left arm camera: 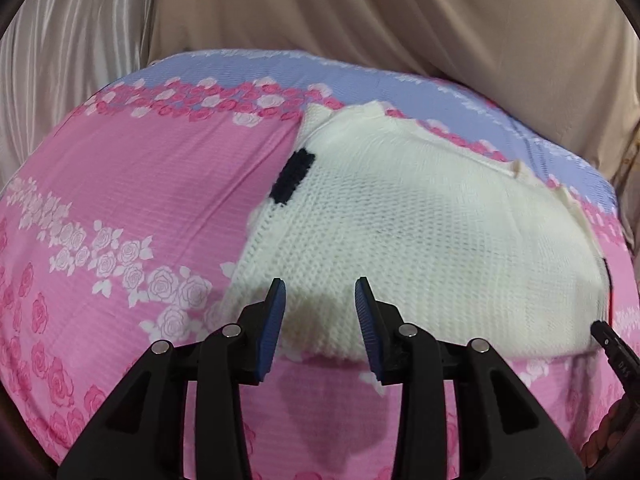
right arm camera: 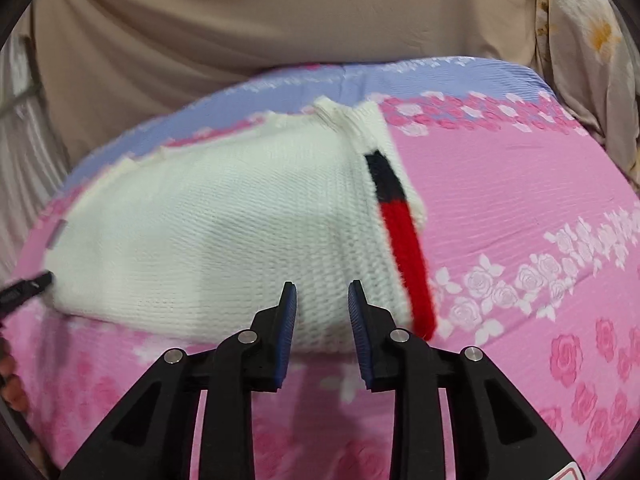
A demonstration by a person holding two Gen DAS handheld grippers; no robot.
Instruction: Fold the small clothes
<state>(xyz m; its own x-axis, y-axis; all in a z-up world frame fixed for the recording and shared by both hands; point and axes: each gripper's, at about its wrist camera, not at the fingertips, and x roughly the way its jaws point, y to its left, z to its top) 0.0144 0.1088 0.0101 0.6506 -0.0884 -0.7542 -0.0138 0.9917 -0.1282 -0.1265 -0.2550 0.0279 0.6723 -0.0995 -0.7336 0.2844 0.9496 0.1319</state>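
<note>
Pink floral bedsheet [left arm camera: 140,184] carries a white knit sweater [left arm camera: 420,232], lying flat. Left claw [left arm camera: 320,320] and right claw [right arm camera: 322,316] both released near its front hem. Pinch both hem corners evenly, then fold away.

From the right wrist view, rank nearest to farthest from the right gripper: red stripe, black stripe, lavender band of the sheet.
1. Red stripe, just right of the right gripper.
2. Black stripe, farther up the same edge.
3. Lavender band, along the far side.
</note>
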